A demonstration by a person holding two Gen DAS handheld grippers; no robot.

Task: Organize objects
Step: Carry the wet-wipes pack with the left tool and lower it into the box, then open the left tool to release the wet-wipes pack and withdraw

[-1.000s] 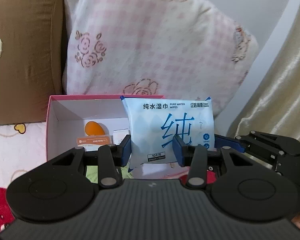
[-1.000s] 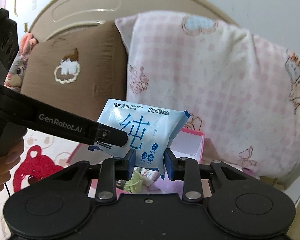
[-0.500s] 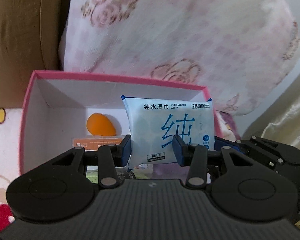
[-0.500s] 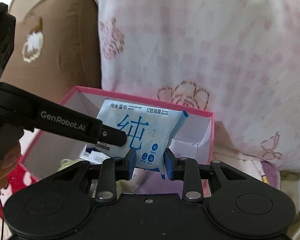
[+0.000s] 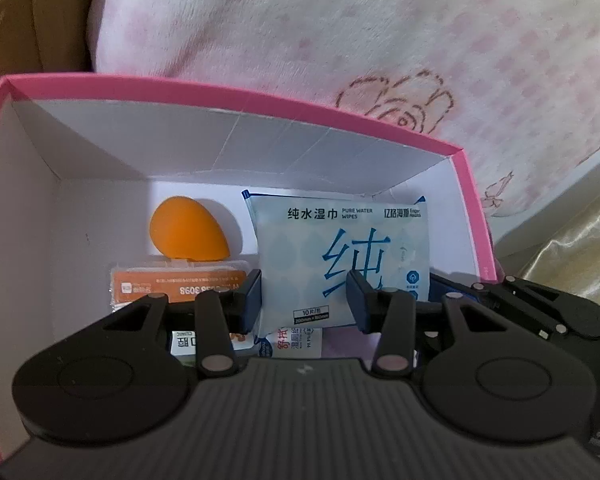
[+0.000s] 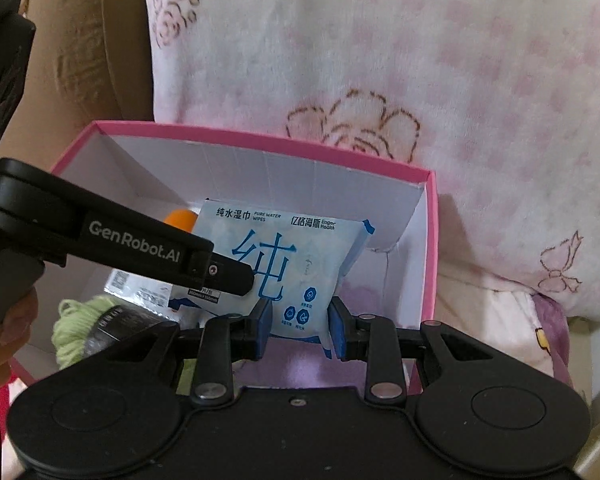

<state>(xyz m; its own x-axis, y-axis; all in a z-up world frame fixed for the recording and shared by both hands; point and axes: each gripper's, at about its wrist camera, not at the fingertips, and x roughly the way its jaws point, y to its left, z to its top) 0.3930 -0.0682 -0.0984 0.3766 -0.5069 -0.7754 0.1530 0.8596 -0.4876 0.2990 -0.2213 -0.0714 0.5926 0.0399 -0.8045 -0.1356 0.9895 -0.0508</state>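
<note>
Together, a soft pack of wet wipes was held upright by both tools inside the pink box, low over its contents but not yet laid down; two grips were probably used because the limp pack would sag from one. At the far left of the box floor an orange egg-shaped sponge was seen, smooth and matte, with a flat orange-labelled packet just near of it. In the right wrist view a skein of pale green yarn lay at the near left, fuzzy and loose. The left gripper was pinched on the pack's lower left portion, the film bulging between its blue pads. The right gripper was clamped on the lower right corner, crinkling the glossy plastic. Behind the box a pink checked pillow was propped, plush and rounded
</note>
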